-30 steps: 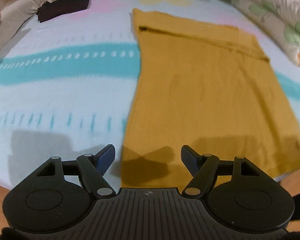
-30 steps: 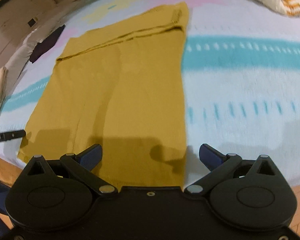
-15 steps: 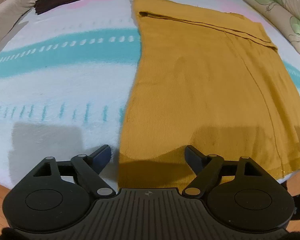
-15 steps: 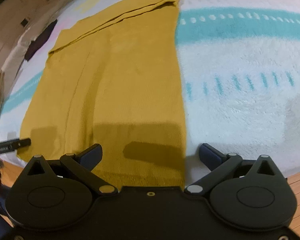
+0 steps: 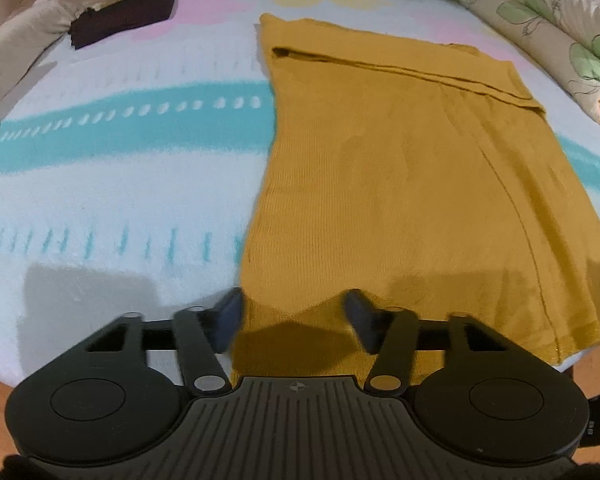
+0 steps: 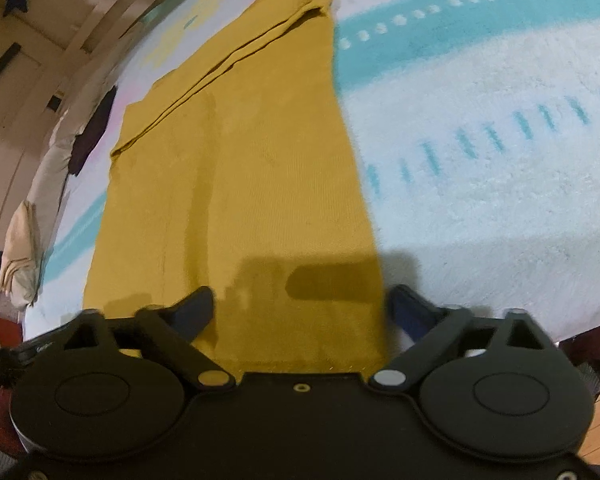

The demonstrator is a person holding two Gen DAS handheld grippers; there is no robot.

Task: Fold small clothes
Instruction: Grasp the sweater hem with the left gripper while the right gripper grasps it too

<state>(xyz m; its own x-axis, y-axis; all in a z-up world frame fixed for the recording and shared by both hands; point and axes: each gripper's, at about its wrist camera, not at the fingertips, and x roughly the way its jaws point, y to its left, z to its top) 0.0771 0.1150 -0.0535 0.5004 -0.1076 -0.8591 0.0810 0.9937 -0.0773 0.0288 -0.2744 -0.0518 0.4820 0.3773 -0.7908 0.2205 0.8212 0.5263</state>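
Left hand-held gripper (image 5: 294,312) sits low over the near hem of the mustard knit garment (image 5: 400,184), its jaws spread wide. One finger lies just outside the garment's left edge and the other over the cloth, so the near-left corner falls between them; nothing is pinched, and whether the tips touch the fabric cannot be told. Ahead of this hand-held gripper the garment stretches away flat on a pale blanket with teal stripes (image 5: 120,140), with a folded-over band across its far end. Far ahead and to the left lies a dark folded cloth (image 5: 124,16), well apart from the garment. Far to the right sits a floral pillow (image 5: 560,40).

Right hand-held gripper (image 6: 300,308) is likewise spread open at the same hem, straddling the garment's (image 6: 240,168) right side: its right finger is just past the garment's right edge over the blanket (image 6: 500,160), its left finger over the cloth. It holds nothing. A lengthwise crease runs away from its left finger toward the far folded band. Its shadow falls on the fabric between the fingers.
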